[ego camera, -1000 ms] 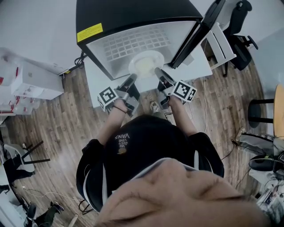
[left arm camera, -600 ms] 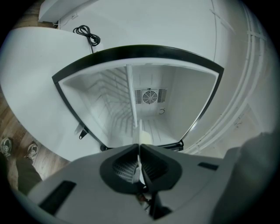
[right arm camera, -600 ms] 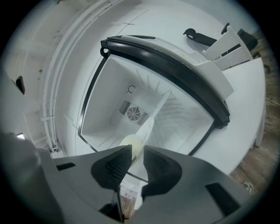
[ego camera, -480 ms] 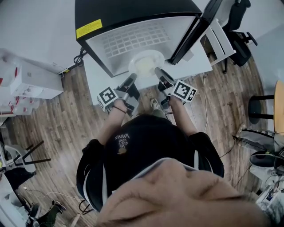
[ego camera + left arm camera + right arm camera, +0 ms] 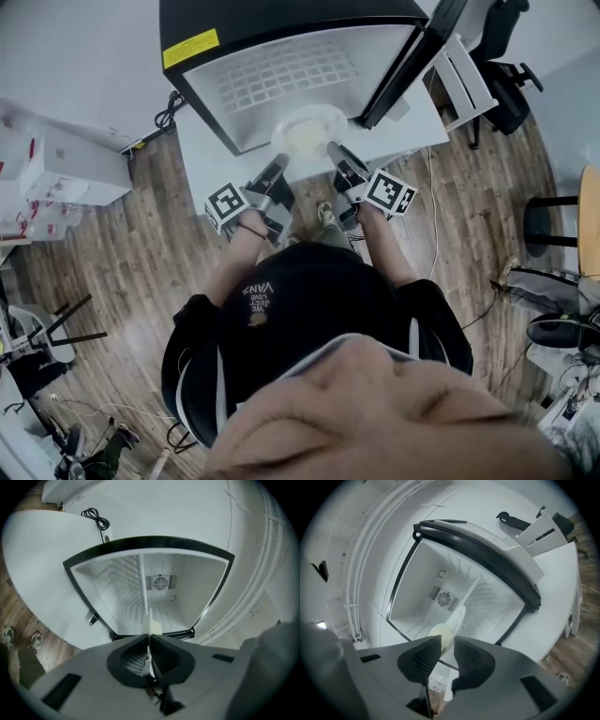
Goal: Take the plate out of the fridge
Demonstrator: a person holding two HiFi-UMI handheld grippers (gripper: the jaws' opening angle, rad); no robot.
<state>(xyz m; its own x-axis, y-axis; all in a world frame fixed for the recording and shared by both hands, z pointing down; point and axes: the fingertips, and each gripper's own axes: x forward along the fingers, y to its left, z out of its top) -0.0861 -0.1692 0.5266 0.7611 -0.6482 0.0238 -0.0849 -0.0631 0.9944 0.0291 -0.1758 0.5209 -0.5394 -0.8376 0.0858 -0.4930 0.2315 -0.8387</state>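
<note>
Since 1 second ago the plate [image 5: 307, 134] has come a little farther out of the fridge [image 5: 281, 28]. In the head view the white cavity has slid toward the top of the frame, while the plate and both grippers stay near the upper centre. The plate now lies at the cabinet's front lip, half over the white base [image 5: 206, 169] below it.

The left gripper [image 5: 281, 162] has its jaws almost pressed together, pinching the plate's thin rim, which shows edge-on between them in the left gripper view. The right gripper [image 5: 334, 151] holds the opposite rim. Its jaws stand visibly wider, and the pale rim passes between their tips in the right gripper view. Both grips look the same as in the earlier frames.

Beyond the plate, both gripper views show the bare white interior with a round fan grille [image 5: 161, 582] on its back wall. The fridge door [image 5: 412, 66] hangs open at the upper right, above the wood floor [image 5: 141, 244].
</note>
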